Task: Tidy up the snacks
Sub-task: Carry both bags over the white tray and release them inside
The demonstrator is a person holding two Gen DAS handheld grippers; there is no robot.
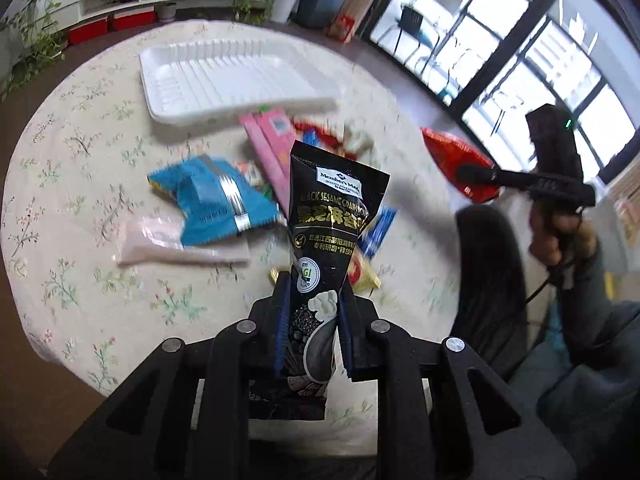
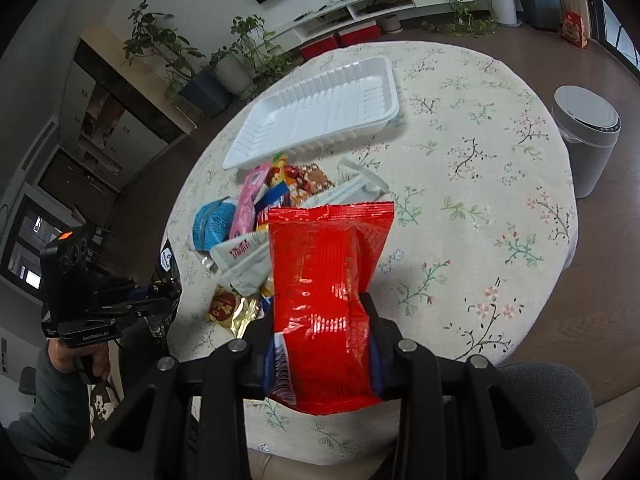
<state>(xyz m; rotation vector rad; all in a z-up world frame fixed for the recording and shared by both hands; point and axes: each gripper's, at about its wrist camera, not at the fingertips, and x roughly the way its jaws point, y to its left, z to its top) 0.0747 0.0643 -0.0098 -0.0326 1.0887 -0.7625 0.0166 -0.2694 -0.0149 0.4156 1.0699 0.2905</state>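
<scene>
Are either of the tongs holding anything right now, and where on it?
Both are. The left tongs pinch the black sesame grain powder pouch near its lower end; the right tongs clamp the red snack packet across its lower half.

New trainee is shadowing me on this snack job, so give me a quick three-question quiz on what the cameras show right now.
1. True or false: the white tray already holds snacks.
2. Which packet does the left gripper hold? A) blue packet B) black packet C) pink packet
3. Fill in: the right gripper is shut on a ___ packet.

Key:
1. False. The tray is empty; the snacks lie on the tablecloth beside it.
2. B, the black packet.
3. Red; it holds the red packet.
</scene>
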